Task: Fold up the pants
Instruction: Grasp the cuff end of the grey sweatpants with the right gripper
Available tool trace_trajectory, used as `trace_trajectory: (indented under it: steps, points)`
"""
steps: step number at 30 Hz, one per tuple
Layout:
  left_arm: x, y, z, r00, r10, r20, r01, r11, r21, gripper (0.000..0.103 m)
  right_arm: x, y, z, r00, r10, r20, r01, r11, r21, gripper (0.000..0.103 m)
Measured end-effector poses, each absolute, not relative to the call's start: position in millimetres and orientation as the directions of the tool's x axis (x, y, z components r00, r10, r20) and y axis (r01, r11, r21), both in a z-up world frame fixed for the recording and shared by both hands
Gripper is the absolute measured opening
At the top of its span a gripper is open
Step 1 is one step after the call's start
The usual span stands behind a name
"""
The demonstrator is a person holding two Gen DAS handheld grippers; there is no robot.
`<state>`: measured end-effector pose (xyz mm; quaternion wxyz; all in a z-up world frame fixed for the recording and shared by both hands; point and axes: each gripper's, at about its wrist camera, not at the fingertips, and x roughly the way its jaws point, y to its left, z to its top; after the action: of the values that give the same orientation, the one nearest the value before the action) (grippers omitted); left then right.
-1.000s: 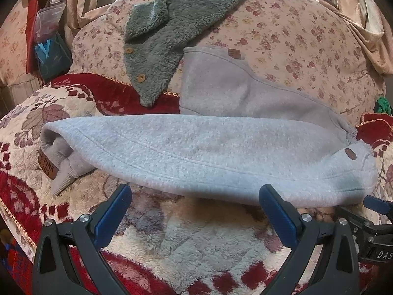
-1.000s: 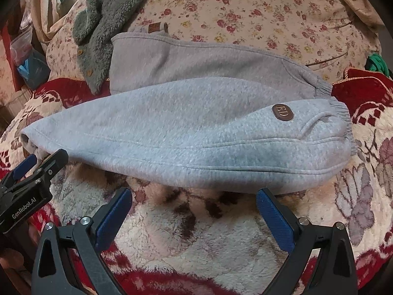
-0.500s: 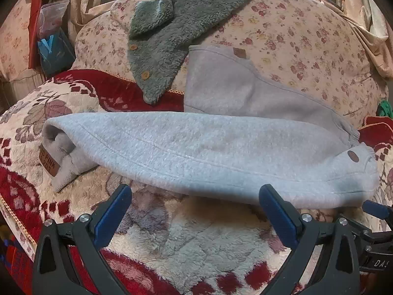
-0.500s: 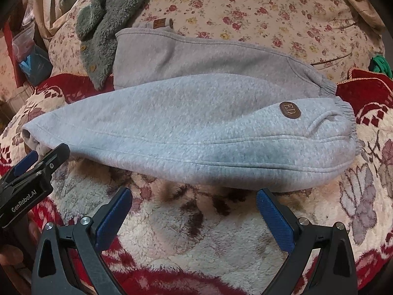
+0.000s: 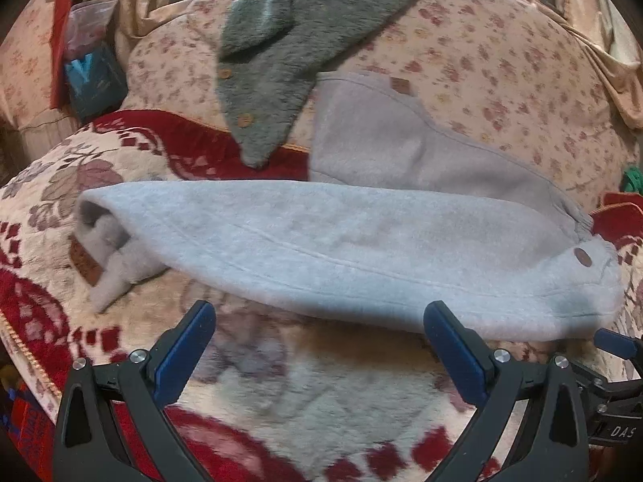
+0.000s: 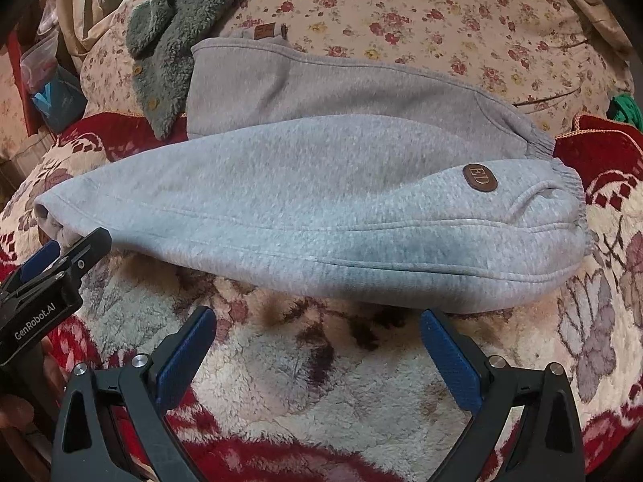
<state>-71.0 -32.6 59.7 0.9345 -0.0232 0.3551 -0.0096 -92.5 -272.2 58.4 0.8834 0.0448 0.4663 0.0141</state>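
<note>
Both claws are held with their blue-padded fingers spread wide apart and nothing between them. Just ahead of the left gripper [image 5: 319,331], the grey pants [image 5: 361,253] are laid lengthwise on a plush red-and-cream blanket [image 5: 305,397], cuffs to its left and elastic waistband to its right, one leg folded over the other. The same near edge of the pants [image 6: 321,209] is seen just beyond the right gripper [image 6: 317,337], where a brown oval patch [image 6: 480,178] is shown near the waistband. Farther back, a grey-green fleece garment [image 5: 305,40] is draped over a floral quilt [image 6: 422,12].
</note>
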Motion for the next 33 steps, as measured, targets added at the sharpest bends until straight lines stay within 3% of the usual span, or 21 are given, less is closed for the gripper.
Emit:
trace_trajectory:
  steps: [6, 12, 17, 24, 33]
  points:
    - [-65, 24, 64, 0.731, 0.013, -0.682, -0.135, 0.983, -0.127, 0.103, -89, -282, 60, 0.558, 0.086, -0.825, -0.001, 0.995, 0.103, 0.103]
    - [-48, 76, 63, 0.684, 0.077, -0.725, -0.241, 0.963, -0.124, 0.103, -107, -331, 55, 0.522, 0.116, -0.845, 0.062, 0.983, 0.174, 0.103]
    - [-33, 98, 53, 0.652, 0.046, -0.757, -0.278, 0.943, -0.183, 0.103, -124, -380, 56, 0.551, 0.110, -0.827, 0.163, 0.958, 0.235, 0.103]
    - [-13, 93, 39, 0.627, -0.063, -0.776, -0.235, 0.935, -0.266, 0.103, -115, -448, 28, 0.559, 0.228, -0.797, 0.359, 0.801, 0.480, 0.103]
    - [22, 84, 23, 0.613, -0.115, -0.782, -0.244, 0.913, -0.326, 0.103, -86, -458, 19, 0.647, 0.240, -0.724, 0.351, 0.750, 0.561, 0.103]
